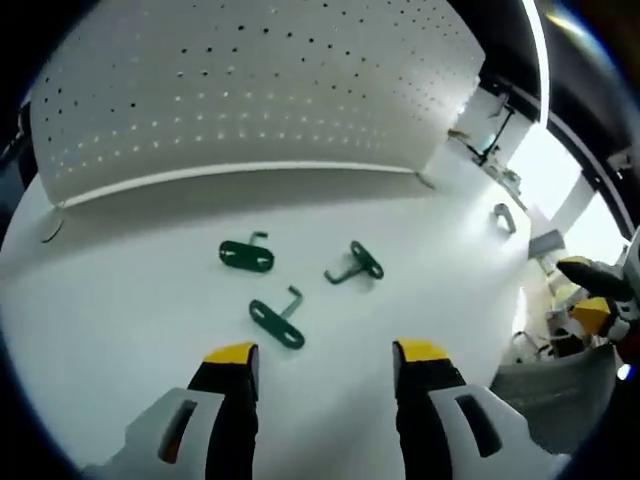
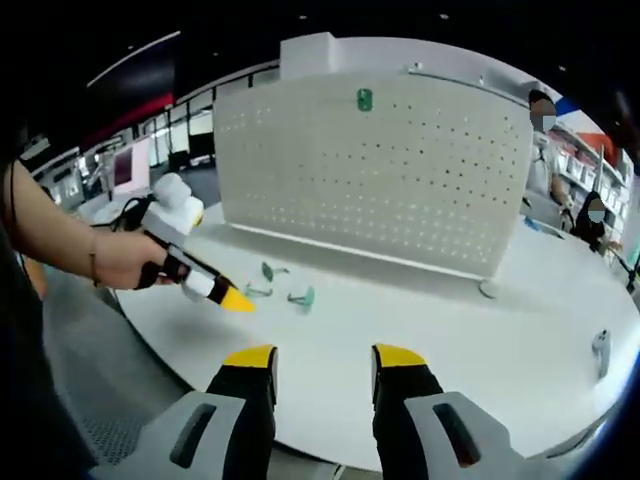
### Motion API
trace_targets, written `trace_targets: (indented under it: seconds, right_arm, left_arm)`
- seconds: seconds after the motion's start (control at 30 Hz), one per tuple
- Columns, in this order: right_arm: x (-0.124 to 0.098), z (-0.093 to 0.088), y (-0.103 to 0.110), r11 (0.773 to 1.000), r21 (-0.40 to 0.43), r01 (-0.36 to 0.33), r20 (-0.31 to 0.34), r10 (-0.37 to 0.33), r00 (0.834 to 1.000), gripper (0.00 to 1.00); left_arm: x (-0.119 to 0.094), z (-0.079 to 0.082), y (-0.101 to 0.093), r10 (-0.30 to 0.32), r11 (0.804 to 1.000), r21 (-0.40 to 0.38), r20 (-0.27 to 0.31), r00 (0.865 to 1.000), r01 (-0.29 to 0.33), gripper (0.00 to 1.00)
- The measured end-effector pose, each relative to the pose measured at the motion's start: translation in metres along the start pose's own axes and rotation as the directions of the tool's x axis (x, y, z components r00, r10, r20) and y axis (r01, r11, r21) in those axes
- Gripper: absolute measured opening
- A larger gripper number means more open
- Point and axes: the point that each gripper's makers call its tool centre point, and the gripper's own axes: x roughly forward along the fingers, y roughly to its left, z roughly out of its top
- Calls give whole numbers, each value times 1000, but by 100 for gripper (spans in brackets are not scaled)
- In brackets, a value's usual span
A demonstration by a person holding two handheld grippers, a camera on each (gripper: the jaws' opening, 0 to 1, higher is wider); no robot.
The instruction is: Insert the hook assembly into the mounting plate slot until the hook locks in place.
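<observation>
Three green hook assemblies lie on the white table: one (image 1: 246, 255) at the left, one (image 1: 355, 263) at the right, one (image 1: 278, 322) nearest my left gripper (image 1: 326, 355). That gripper hovers just short of them, open, with nothing between its yellow-tipped jaws. The white perforated mounting plate (image 1: 250, 90) stands upright behind them. In the right gripper view the same hooks (image 2: 280, 288) sit small in front of the plate (image 2: 370, 170), which carries a green hook (image 2: 364, 99) near its top. A hand holds the left gripper (image 2: 232, 297) beside them. My right gripper (image 2: 324, 358) is open and empty, off the table's near edge.
A grey metal hook (image 1: 503, 217) lies apart near the table's right side, also seen as a grey hook (image 2: 600, 350) in the right gripper view. The round table edge (image 2: 200, 385) drops to a grey floor. People stand behind the plate at the right (image 2: 545, 150).
</observation>
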Motion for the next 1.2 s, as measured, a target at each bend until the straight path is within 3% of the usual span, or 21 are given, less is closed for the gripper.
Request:
trace_targets:
  seconds: [0.1, 0.4, 0.63, 0.9, 1.2]
  right_arm:
    - [1, -2, -2, 1000, 26, 4, -2, -4, 1000, 36]
    - [1, -8, -11, 999, 41, 19, -15, -19, 1000, 36]
    - [3, -9, -8, 997, 76, 10, -21, -9, 1000, 35]
    - [6, -11, 1, 997, 75, -16, -28, 18, 999, 33]
    - [5, -10, -3, 997, 75, -7, -26, 9, 1000, 33]
  left_arm:
    - [5, -2, 8, 39, 999, -9, -14, 999, -39, 43]
    - [13, 6, 22, 105, 994, -23, 7, 994, -105, 31]
    - [12, 3, 29, 129, 991, 42, -11, 992, -129, 12]
    - [11, 9, 31, 116, 992, 47, -4, 993, -116, 8]
    - [11, 9, 32, 85, 993, 82, 5, 996, -85, 4]
